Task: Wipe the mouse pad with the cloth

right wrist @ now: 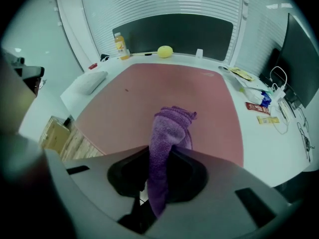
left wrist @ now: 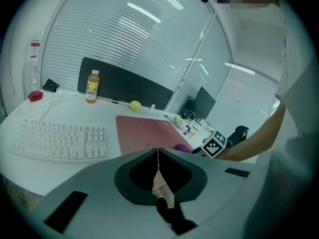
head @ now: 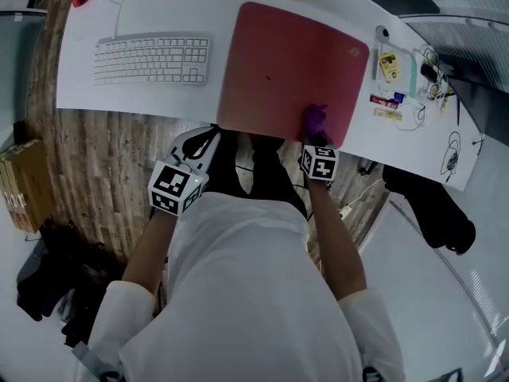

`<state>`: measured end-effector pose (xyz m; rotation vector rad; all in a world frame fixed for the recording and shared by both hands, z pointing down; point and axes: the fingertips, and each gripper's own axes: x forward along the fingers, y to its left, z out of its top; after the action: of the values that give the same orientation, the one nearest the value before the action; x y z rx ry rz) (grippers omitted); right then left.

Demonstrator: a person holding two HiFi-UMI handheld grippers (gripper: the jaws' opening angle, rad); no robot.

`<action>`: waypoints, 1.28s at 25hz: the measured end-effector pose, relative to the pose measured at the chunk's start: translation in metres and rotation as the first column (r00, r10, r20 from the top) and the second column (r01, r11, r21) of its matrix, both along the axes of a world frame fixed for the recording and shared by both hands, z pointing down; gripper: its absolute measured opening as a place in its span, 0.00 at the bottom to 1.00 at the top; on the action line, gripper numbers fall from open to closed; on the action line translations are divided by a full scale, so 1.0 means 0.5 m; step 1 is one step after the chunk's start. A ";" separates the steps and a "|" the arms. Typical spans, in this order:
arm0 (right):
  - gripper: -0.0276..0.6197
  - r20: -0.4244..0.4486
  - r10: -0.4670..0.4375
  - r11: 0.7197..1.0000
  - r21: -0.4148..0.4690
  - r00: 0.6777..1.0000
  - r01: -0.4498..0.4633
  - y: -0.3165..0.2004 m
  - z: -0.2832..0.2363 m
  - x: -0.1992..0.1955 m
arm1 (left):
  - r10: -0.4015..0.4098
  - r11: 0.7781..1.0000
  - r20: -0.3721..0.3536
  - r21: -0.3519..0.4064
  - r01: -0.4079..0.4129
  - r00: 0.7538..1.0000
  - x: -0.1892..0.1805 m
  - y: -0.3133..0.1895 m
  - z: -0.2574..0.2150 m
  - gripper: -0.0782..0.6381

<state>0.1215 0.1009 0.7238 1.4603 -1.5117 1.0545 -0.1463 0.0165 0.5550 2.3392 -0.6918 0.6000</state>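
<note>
Purple cloth (right wrist: 172,128), clamped between the jaws of the right gripper (right wrist: 161,151), rested on the red mouse pad (head: 278,62) near its 5 o'clock corner in the head view; left gripper (left wrist: 158,154), jaws pressed together on nothing, was held off the white desk (head: 143,95) at the pad's 7 o'clock.

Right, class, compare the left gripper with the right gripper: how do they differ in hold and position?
The left gripper is shut on nothing; the right gripper is shut on the purple cloth. The left gripper hangs short of the desk; the right gripper has its cloth on the mouse pad, near its front edge. Both carry a marker cube.
</note>
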 end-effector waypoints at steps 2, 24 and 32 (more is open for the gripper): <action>0.16 0.022 -0.014 1.000 0.006 1.000 0.014 -0.012 0.000 -0.036 | -0.010 1.000 -0.002 -0.002 0.010 1.000 -0.010 0.002 0.001 0.14; 0.16 0.197 -0.213 0.977 0.041 0.957 0.209 -0.126 0.002 -0.357 | -0.168 0.986 -0.008 -0.007 0.168 0.986 -0.128 -0.001 0.009 0.14; 0.16 0.248 -0.344 0.938 0.052 0.906 0.342 -0.145 -0.002 -0.473 | -0.225 0.974 -0.007 -0.015 0.225 0.974 -0.176 -0.006 0.015 0.14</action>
<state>-0.1151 0.0286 0.7229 1.0355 -1.8736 1.0452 -0.2344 0.0135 0.5623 2.2088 -0.9299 0.4910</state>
